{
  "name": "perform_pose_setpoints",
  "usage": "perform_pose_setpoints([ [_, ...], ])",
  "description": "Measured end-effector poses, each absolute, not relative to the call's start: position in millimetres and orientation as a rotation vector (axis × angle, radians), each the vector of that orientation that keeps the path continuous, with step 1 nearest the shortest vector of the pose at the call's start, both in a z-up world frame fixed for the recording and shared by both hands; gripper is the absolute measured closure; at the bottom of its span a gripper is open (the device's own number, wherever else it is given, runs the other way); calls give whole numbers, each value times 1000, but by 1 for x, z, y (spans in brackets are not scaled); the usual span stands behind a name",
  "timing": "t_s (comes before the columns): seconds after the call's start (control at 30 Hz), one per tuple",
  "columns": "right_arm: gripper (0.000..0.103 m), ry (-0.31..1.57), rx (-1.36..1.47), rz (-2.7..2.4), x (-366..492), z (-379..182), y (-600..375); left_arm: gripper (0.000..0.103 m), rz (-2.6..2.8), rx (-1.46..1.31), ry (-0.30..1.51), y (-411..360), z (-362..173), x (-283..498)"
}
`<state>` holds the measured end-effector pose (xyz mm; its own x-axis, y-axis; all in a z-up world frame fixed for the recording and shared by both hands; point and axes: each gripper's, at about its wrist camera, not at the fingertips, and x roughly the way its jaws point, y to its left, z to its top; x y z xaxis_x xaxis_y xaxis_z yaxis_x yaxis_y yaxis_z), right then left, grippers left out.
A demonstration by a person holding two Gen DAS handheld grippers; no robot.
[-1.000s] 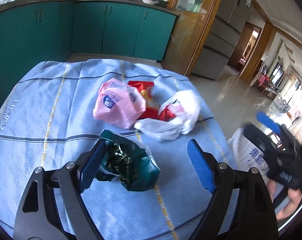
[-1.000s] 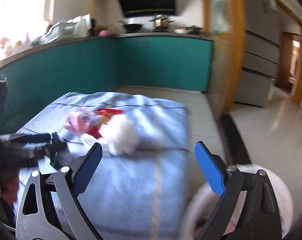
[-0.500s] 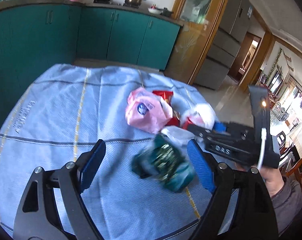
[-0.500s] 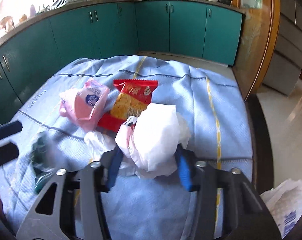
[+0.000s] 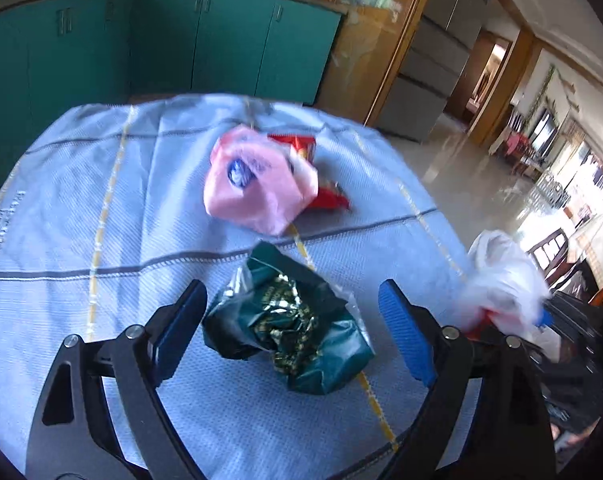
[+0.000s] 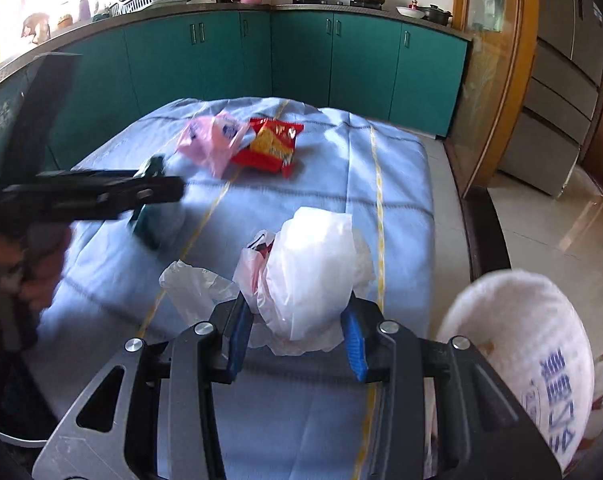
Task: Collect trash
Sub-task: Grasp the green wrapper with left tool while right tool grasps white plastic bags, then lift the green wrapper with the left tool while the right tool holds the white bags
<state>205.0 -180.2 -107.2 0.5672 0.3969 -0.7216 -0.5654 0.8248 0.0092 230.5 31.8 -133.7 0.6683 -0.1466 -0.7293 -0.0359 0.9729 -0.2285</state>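
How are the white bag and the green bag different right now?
The white bag is pinched in the right tongs; the green bag lies ungripped between the open left tongs. The white bag is plain and pale; the green bag is dark and glossy. Both are crumpled.

Left gripper [image 5: 291, 328], right gripper [image 6: 297, 338]: black triangular-cutout frames, silver screws, blue finger pads [image 5: 405, 336]. Bare-skinned left hand [image 6: 33, 256].
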Motion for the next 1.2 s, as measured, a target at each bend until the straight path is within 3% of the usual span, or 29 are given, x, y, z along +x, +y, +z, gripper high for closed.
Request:
perform_pose_setpoints([
  [0.07, 62, 792, -217, 575, 193, -107, -185, 30, -52, -218, 853, 29, -138, 228],
  [0.23, 62, 799, -234, 571, 179, -112, -181, 38, -61, -230, 841, 32, -133, 212],
  [0.43, 59, 801, -249, 562, 172, -119, -170, 39, -47, -199, 785, 37, -112, 176],
  [0.5, 44, 792, -248, 540, 172, -119, -167, 39, -51, -202, 761, 38, -103, 163],
  [0.57, 36, 780, -242, 518, 172, -118, -165, 39, -56, -215, 742, 41, -96, 154],
  [0.67, 31, 774, -243, 505, 172, -118, -162, 39, -64, -233, 713, 44, -86, 140],
  [1.2, 29, 759, -281, 474, 162, -117, -148, 39, -62, -157, 680, 32, -77, 114],
])
